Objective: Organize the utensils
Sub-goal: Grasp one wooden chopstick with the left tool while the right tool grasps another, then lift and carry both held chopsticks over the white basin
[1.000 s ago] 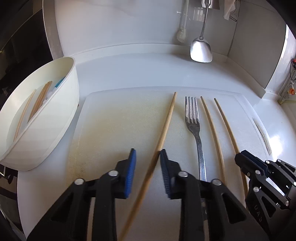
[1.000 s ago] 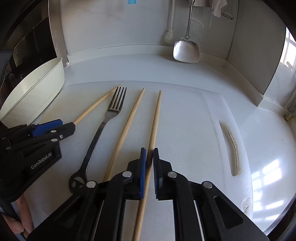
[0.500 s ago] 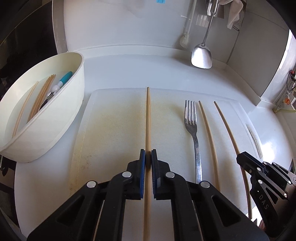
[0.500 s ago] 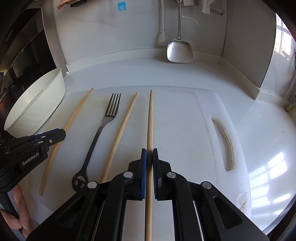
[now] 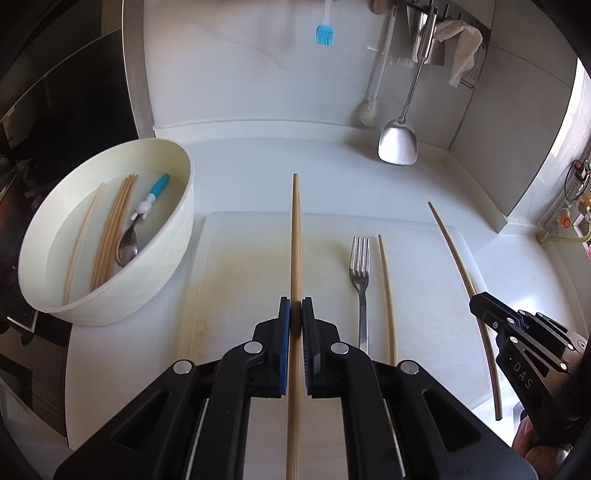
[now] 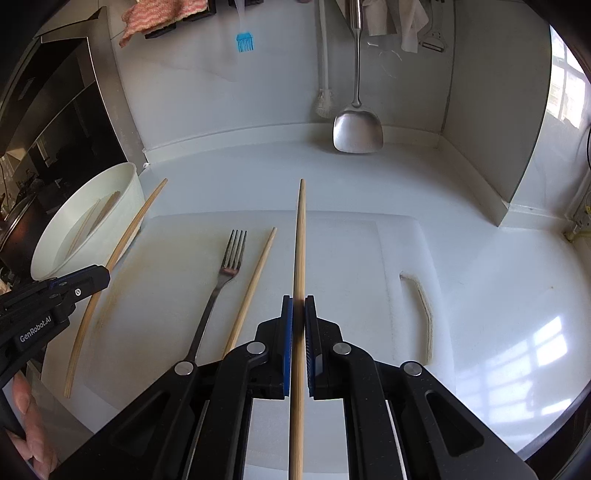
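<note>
My left gripper (image 5: 295, 314) is shut on a wooden chopstick (image 5: 295, 236) and holds it above the white cutting board (image 5: 243, 266). My right gripper (image 6: 298, 312) is shut on another chopstick (image 6: 300, 236), also lifted off the board. A metal fork (image 5: 360, 266) and one more chopstick (image 5: 386, 284) lie on the board between the grippers; they also show in the right wrist view, fork (image 6: 225, 273) and chopstick (image 6: 255, 284). A cream bowl (image 5: 177, 243) at the left holds several chopsticks and a blue-handled spoon (image 5: 138, 229).
A steel spatula (image 5: 398, 144) hangs against the back wall beside a white brush (image 5: 369, 110). A blue silicone brush (image 5: 324, 33) hangs higher up. The counter corner wall rises at the right. The board's handle slot (image 6: 421, 306) is at its right end.
The left gripper shut on its chopstick, and both grippers lifted their chopsticks off the board. The views rose and show more of the bowl and wall.
</note>
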`<state>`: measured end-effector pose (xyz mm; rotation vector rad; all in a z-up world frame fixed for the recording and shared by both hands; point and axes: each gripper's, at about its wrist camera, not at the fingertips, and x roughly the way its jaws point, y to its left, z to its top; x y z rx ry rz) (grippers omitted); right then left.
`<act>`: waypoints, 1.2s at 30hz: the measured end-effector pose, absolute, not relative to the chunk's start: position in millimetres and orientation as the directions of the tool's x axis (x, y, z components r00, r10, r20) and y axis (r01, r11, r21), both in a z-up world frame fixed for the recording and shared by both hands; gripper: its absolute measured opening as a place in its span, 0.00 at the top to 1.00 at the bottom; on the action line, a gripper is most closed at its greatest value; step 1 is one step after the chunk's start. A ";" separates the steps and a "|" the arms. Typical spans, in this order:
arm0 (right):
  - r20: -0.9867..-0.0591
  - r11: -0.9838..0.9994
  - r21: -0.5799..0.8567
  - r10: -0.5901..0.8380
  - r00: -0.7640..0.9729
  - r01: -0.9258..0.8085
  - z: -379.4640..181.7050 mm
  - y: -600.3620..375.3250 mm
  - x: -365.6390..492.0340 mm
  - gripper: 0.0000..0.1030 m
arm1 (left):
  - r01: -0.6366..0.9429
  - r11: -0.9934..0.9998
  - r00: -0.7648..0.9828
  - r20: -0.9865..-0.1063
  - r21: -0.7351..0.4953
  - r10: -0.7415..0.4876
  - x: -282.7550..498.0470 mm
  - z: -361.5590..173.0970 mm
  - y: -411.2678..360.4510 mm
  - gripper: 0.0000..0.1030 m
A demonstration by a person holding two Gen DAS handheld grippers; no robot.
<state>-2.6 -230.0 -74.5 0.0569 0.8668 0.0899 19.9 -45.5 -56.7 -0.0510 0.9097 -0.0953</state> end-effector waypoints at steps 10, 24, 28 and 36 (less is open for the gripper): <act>-0.703 0.975 0.098 0.211 0.679 -0.201 -13.5 -198.5 6.5 0.94 | -0.067 0.993 0.656 -0.754 -0.094 -0.027 -1.3 4.8 -11.1 0.93; -0.666 0.949 0.170 0.310 0.678 -0.266 21.9 -59.4 60.2 0.94 | -0.181 0.979 0.677 -0.733 -0.090 0.058 18.4 27.6 155.3 0.93; -0.677 0.948 0.192 0.314 0.666 -0.252 14.9 -12.0 77.6 0.94 | -0.159 0.984 0.666 -0.744 -0.082 0.046 39.9 16.6 197.0 0.93; -0.729 0.932 0.245 0.360 0.583 -0.268 -9.5 56.6 115.2 0.94 | -0.156 0.979 0.607 -0.795 -0.130 -0.009 78.9 -14.9 240.3 0.93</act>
